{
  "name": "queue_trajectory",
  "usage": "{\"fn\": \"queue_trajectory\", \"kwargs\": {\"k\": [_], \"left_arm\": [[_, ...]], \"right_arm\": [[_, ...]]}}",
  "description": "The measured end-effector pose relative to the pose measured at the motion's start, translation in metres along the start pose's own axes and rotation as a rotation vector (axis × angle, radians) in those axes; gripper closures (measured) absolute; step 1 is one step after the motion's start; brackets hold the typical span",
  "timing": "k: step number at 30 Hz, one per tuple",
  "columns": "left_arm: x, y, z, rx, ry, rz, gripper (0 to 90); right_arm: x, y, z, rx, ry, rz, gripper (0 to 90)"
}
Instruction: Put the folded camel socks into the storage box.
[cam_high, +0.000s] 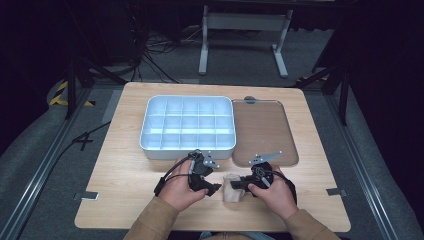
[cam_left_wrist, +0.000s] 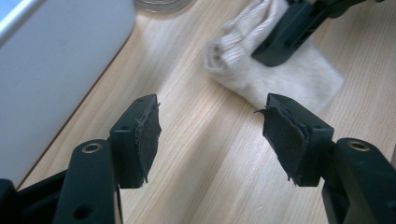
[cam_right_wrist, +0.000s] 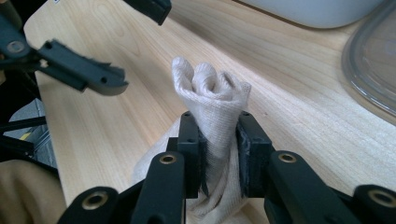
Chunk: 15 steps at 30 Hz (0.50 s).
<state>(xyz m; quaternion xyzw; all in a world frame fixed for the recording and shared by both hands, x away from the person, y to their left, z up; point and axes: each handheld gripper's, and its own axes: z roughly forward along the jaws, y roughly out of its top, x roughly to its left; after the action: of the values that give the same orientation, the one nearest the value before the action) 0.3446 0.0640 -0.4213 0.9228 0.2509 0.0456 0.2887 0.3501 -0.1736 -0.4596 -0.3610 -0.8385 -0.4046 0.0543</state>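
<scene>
A beige knitted cloth (cam_high: 231, 192) lies bunched on the wooden table (cam_high: 125, 170) near its front edge, between the two hands. My right gripper (cam_high: 239, 185) is shut on it: in the right gripper view the pads squeeze a gathered fold of the cloth (cam_right_wrist: 212, 93), which stands up between them (cam_right_wrist: 218, 140). My left gripper (cam_high: 214, 188) sits just left of the cloth. Its jaws stand open (cam_left_wrist: 210, 135) over bare wood with nothing between them. Beyond them the cloth (cam_left_wrist: 299, 79) lies a short way off.
A white box (cam_high: 187, 125) divided into several compartments stands behind the hands, its wall (cam_left_wrist: 46, 60) close to the left gripper. A clear brownish lid (cam_high: 262, 130) lies flat to its right. Bare tabletop extends left and right of the hands.
</scene>
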Motion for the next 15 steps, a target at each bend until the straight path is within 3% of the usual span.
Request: {"fn": "queue_trajectory", "kwargs": {"k": [7, 15], "left_arm": [[0.001, -0.002, -0.001, 0.007, 0.003, 0.003, 36.7], [0.005, -0.006, -0.008, 0.004, 0.019, -0.021, 36.6]], "right_arm": [[0.004, 0.004, -0.009, -0.025, 0.004, -0.005, 75.1], [0.005, 0.011, -0.023, -0.063, -0.008, -0.018, 75.1]]}}
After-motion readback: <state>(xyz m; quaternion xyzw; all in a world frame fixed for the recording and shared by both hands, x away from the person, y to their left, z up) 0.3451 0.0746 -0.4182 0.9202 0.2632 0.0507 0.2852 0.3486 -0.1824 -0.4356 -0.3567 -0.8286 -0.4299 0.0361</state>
